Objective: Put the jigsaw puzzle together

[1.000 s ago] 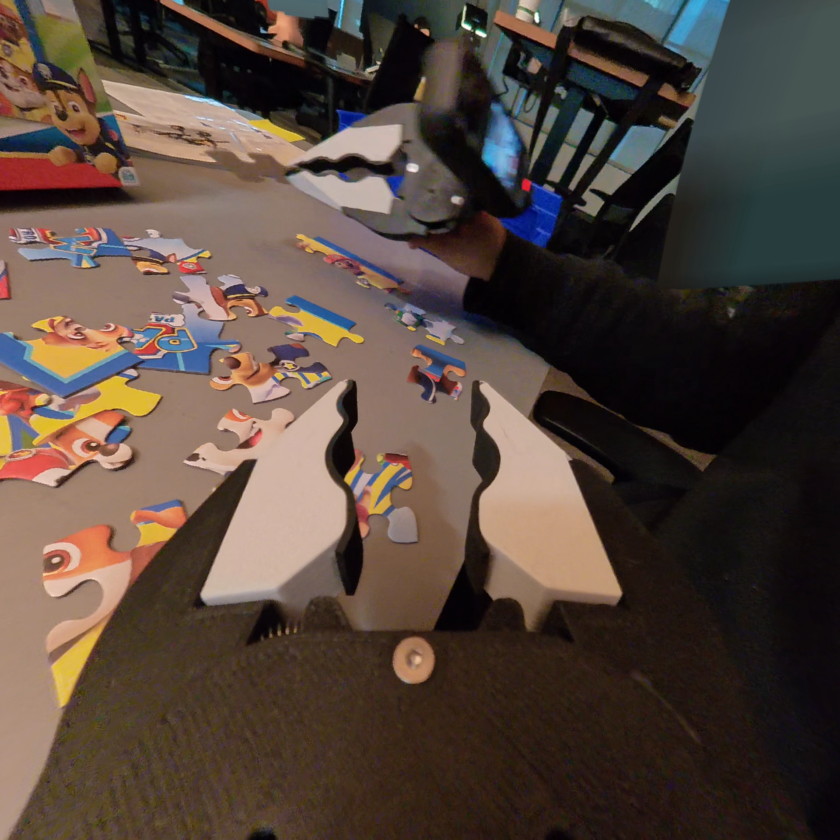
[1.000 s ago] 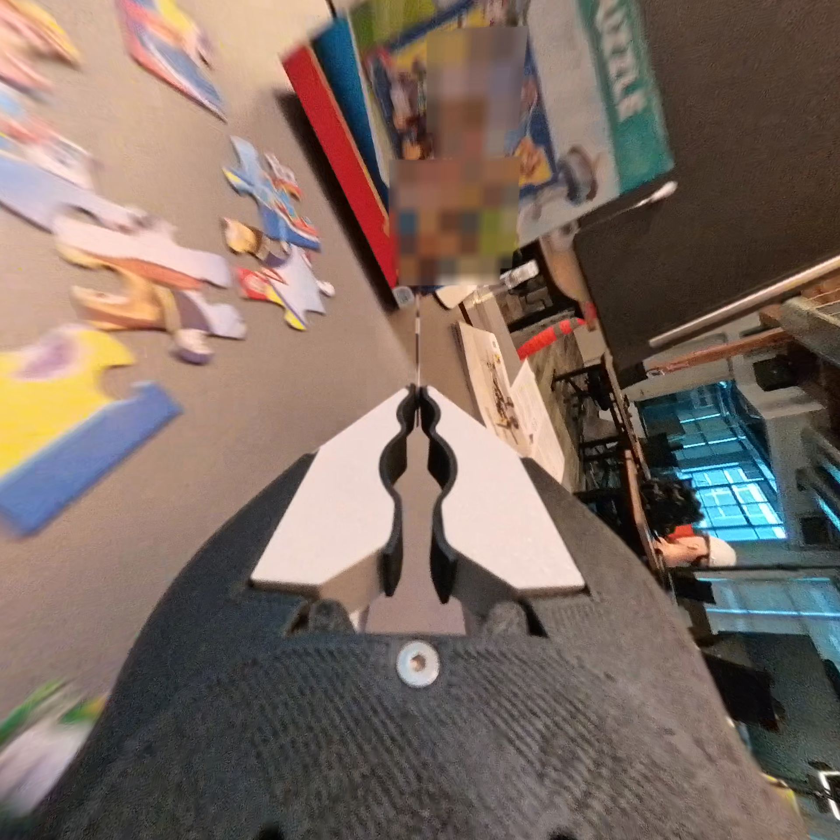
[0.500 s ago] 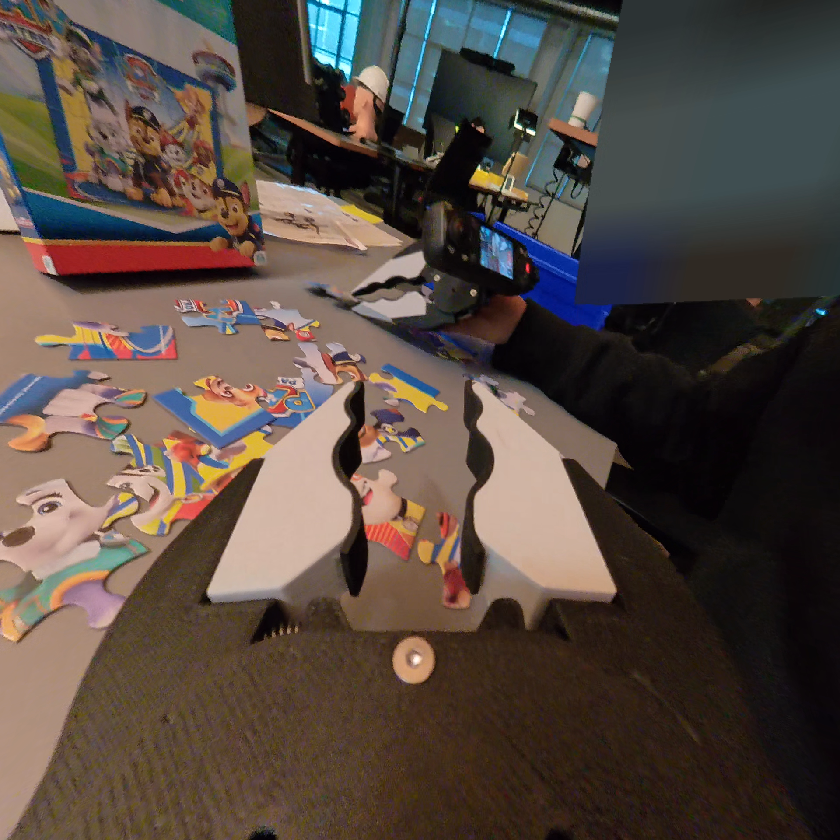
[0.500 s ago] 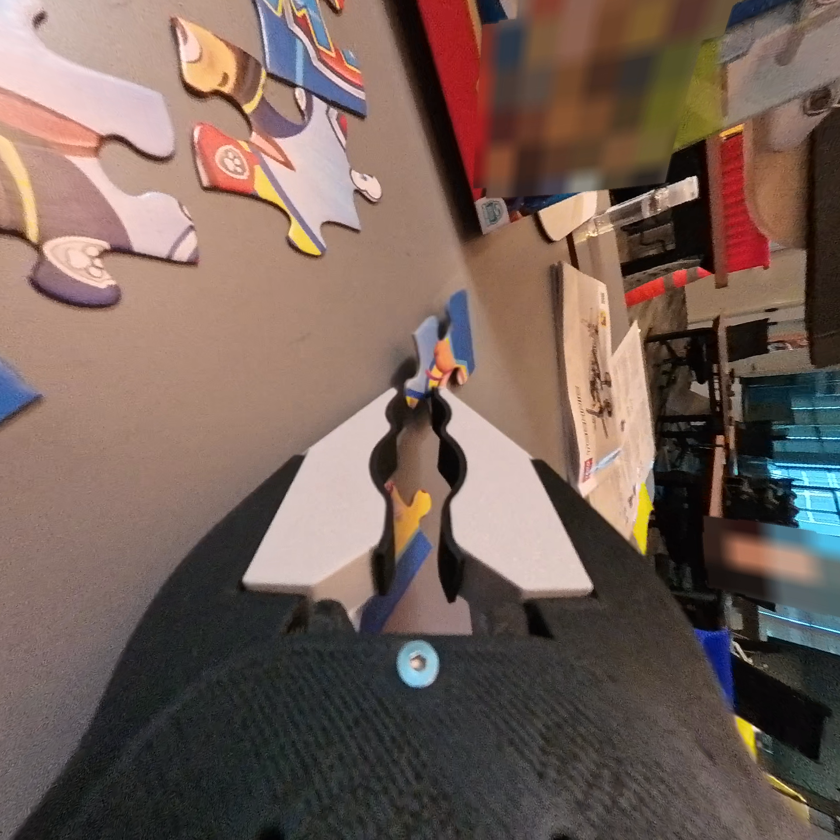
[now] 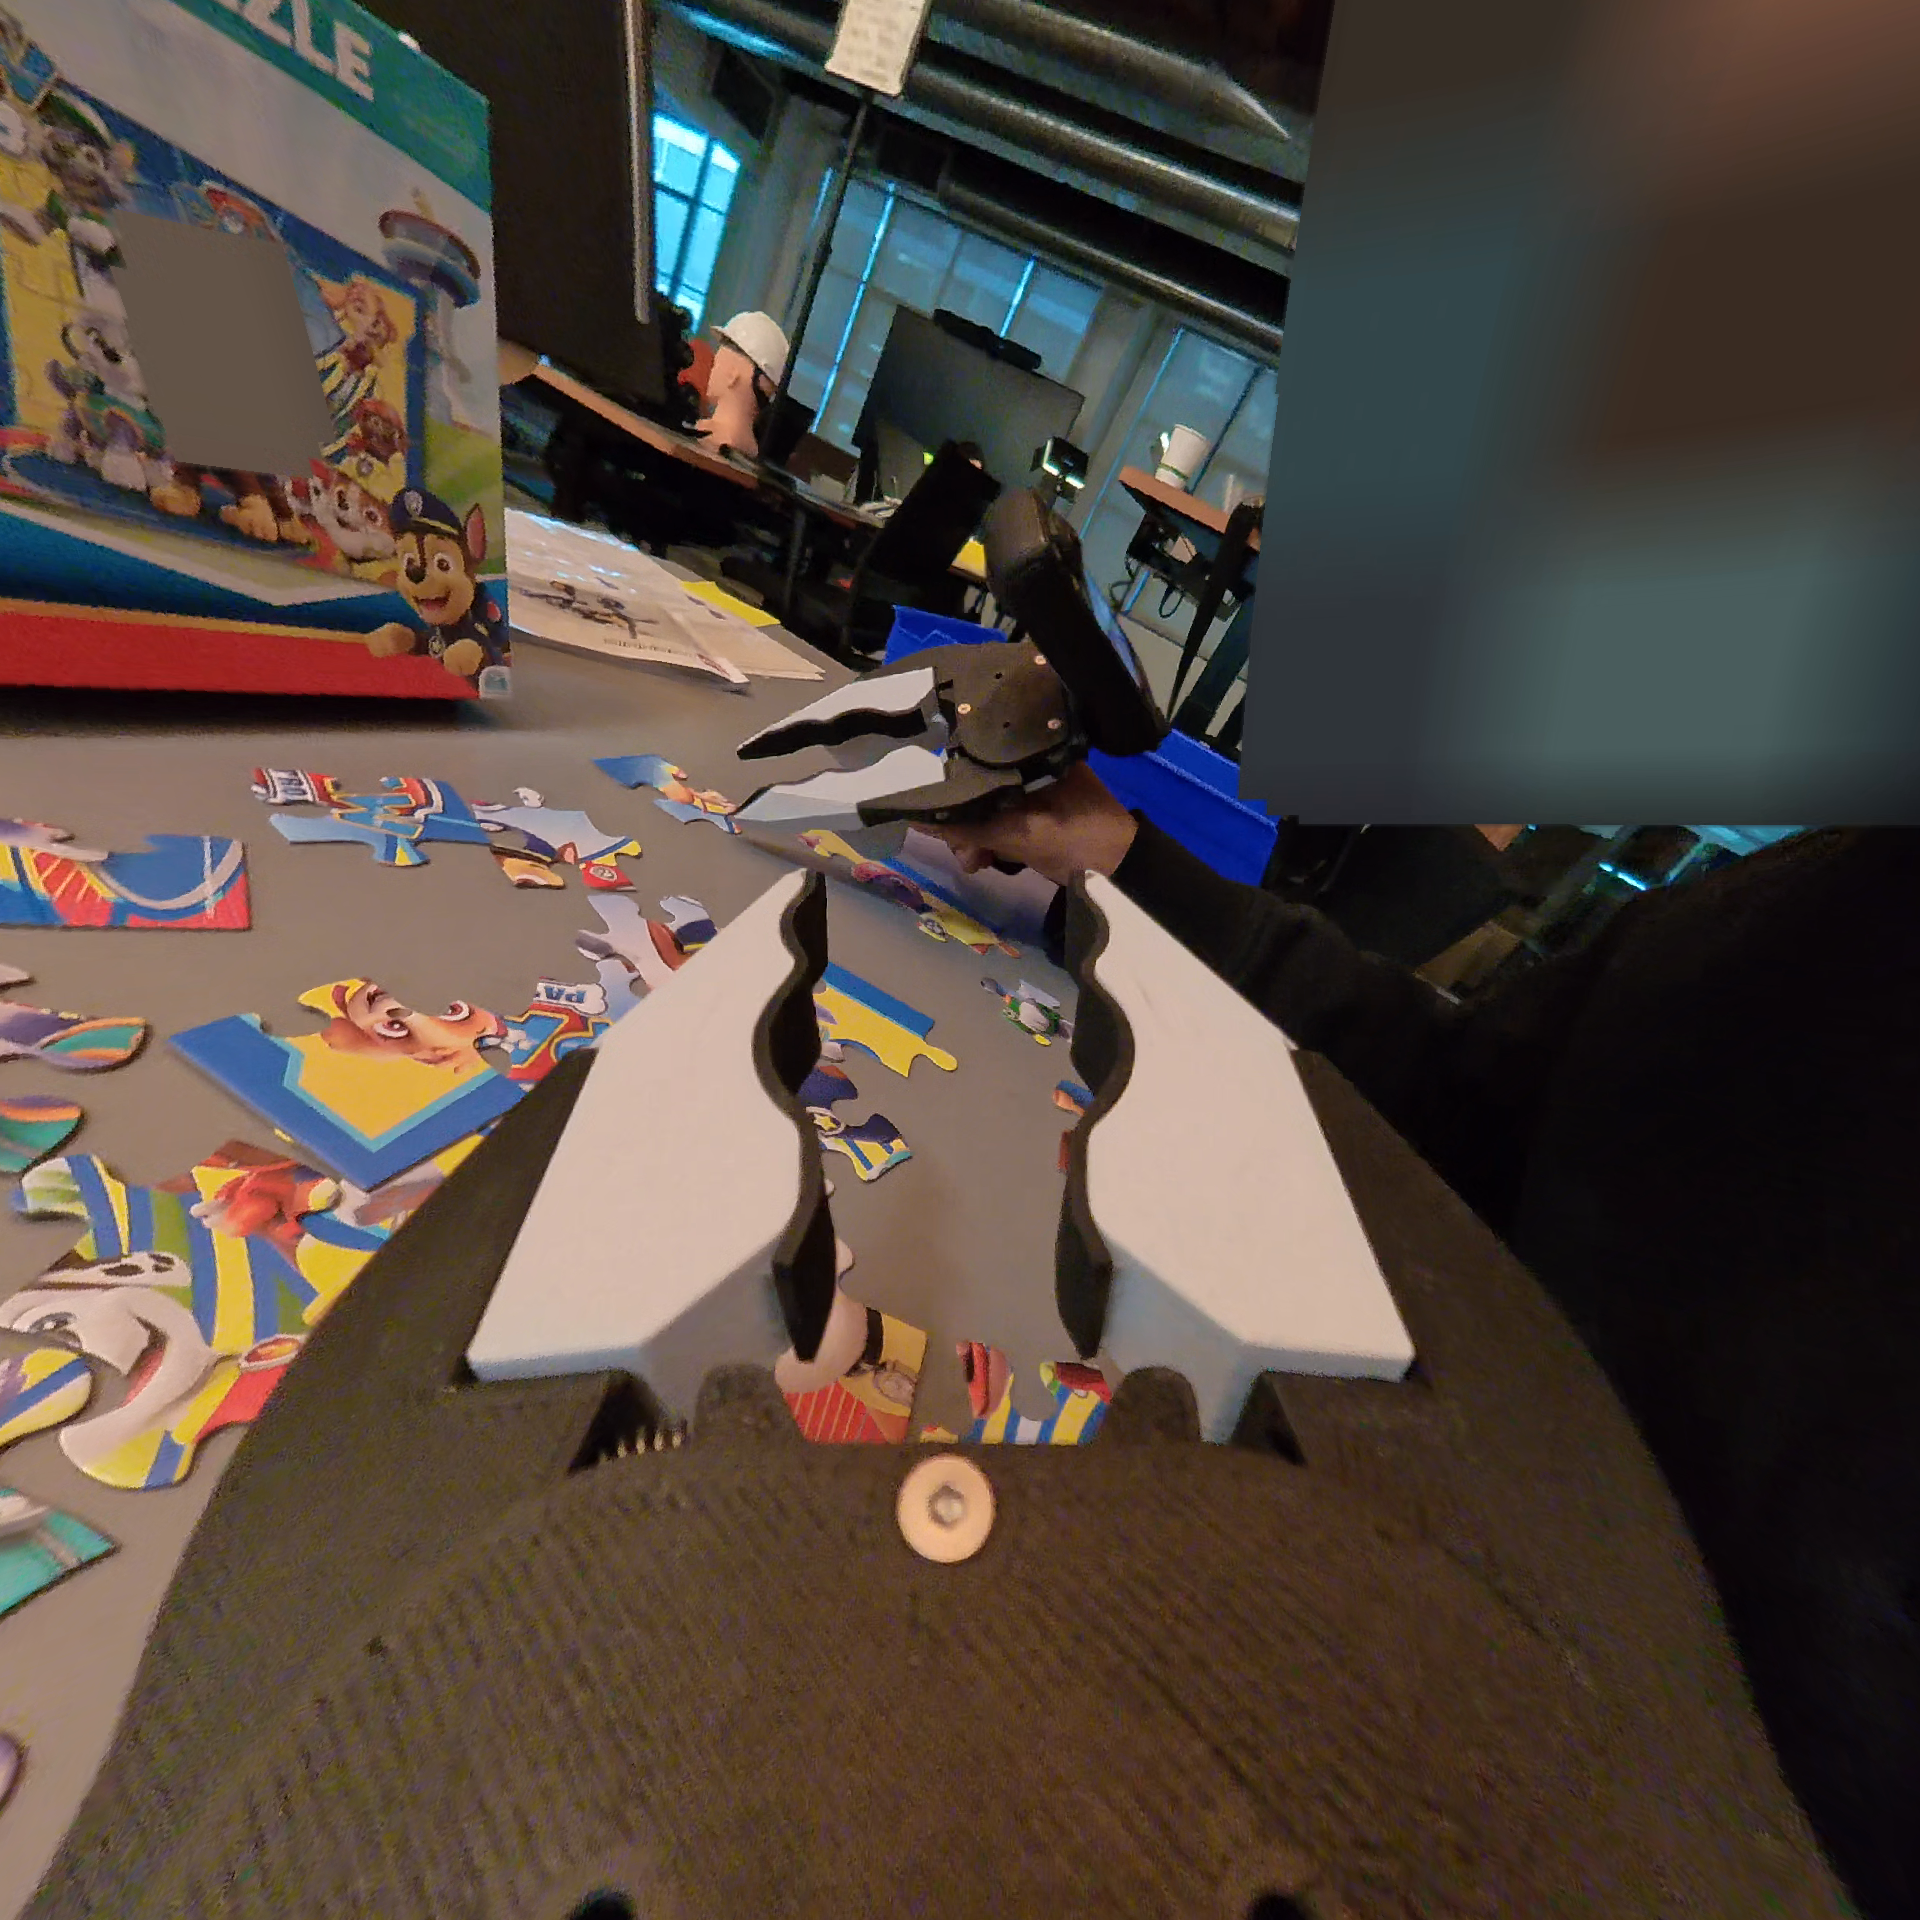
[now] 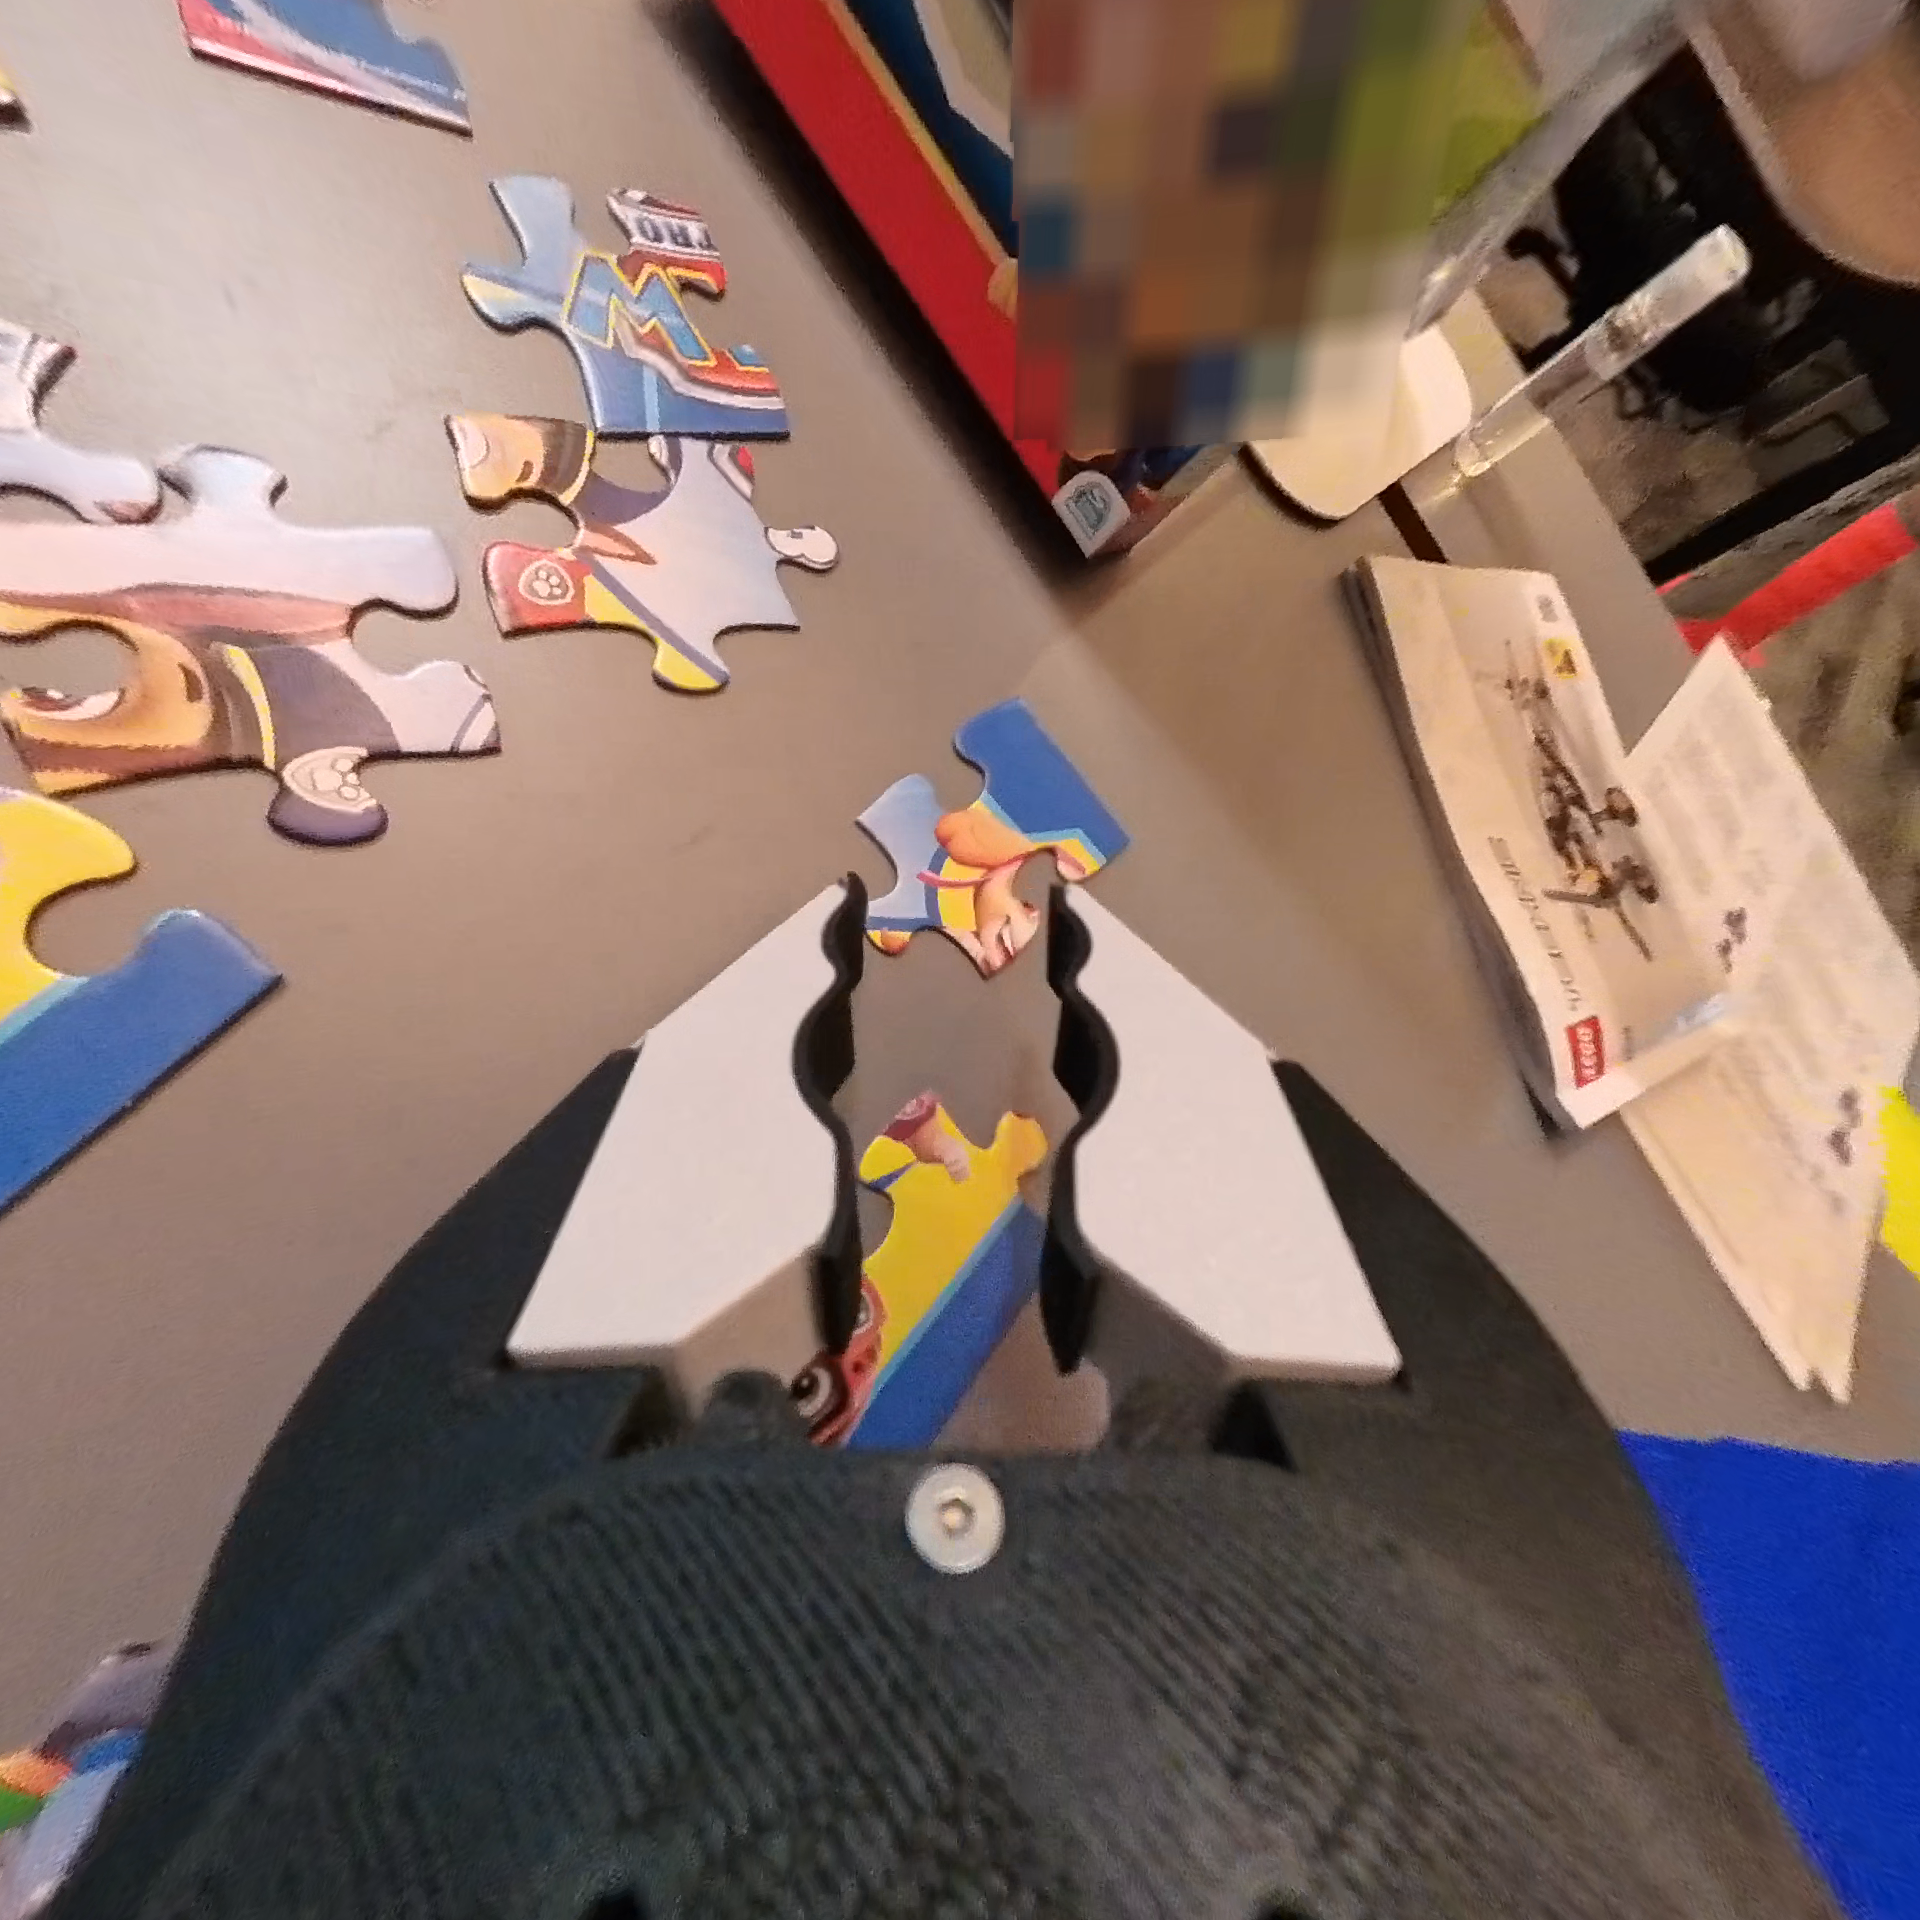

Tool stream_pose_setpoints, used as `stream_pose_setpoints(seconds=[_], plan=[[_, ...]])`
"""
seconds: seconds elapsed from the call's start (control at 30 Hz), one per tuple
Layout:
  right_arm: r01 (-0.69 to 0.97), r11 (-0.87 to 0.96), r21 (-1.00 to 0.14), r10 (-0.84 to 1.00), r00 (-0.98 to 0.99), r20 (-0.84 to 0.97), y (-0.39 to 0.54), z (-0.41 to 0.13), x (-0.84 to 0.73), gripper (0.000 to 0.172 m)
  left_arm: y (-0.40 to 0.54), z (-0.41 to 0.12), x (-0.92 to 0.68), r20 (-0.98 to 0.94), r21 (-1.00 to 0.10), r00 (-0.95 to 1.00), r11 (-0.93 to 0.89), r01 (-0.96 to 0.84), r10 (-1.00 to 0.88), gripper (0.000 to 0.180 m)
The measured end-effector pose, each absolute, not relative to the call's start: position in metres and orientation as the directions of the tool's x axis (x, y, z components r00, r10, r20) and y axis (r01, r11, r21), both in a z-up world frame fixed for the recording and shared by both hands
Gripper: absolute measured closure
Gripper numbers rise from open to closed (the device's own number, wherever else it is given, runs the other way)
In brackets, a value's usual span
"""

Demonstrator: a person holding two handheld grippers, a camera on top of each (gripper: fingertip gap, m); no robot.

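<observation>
Many colourful cartoon jigsaw pieces lie loose on a grey table [image 5: 436, 727]. My left gripper [image 5: 943, 883] hovers open and empty over them; a yellow-and-blue piece [image 5: 883, 1023] lies on the table below its jaws. My right gripper [image 6: 954, 888] is open low over the table. A blue-edged piece with an orange figure [image 6: 997, 821] lies flat at its fingertips, not pressed by either pad. The left wrist view shows the right gripper [image 5: 743, 781] open, held in a hand, with that piece [image 5: 665, 784] beside its lower fingertip. Another yellow-and-blue piece [image 6: 935, 1205] lies under the right jaws.
The puzzle box [image 5: 239, 416] stands at the table's back and also shows in the right wrist view [image 6: 883, 156]. An open white booklet [image 6: 1621, 862] lies near the table's edge. A blue bin [image 5: 1184, 790] sits past the edge. Desks and monitors stand behind. The tips of one gripper are about 25 centimetres away from the tips of the other.
My right gripper was shut on the blue-edged piece held edge-on, came down to the table and opened; the piece now lies flat. My left gripper has tilted up and stayed open.
</observation>
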State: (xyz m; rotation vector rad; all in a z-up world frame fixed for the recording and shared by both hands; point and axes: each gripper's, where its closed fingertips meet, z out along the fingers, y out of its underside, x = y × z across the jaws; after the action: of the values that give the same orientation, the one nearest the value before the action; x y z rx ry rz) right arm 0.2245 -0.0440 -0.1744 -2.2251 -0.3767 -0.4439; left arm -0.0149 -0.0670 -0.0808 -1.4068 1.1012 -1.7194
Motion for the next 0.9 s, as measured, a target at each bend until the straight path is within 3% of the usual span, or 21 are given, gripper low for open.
stream_pose_setpoints(seconds=[0.37, 0.67, 0.9], plan=[[0.22, -0.586, -0.78, 0.022, 0.966, 0.256, -0.048, -0.162, 0.241, 0.132, -0.068, -0.076, -0.024, 0.52, -0.837, -0.315, -0.547, -0.004, -0.794, 0.138], [0.174, -0.684, -0.708, 0.06, 0.981, 0.183, -0.027, -0.189, 0.225, 0.119, -0.073, -0.074, -0.022, 0.484, -0.858, -0.328, -0.513, 0.003, -0.812, 0.139], [0.056, -0.683, -0.728, 0.048, 0.998, 0.032, -0.03, -0.193, 0.221, 0.128, -0.075, -0.074, -0.02, 0.474, -0.864, -0.338, -0.503, -0.002, -0.813, 0.139]])
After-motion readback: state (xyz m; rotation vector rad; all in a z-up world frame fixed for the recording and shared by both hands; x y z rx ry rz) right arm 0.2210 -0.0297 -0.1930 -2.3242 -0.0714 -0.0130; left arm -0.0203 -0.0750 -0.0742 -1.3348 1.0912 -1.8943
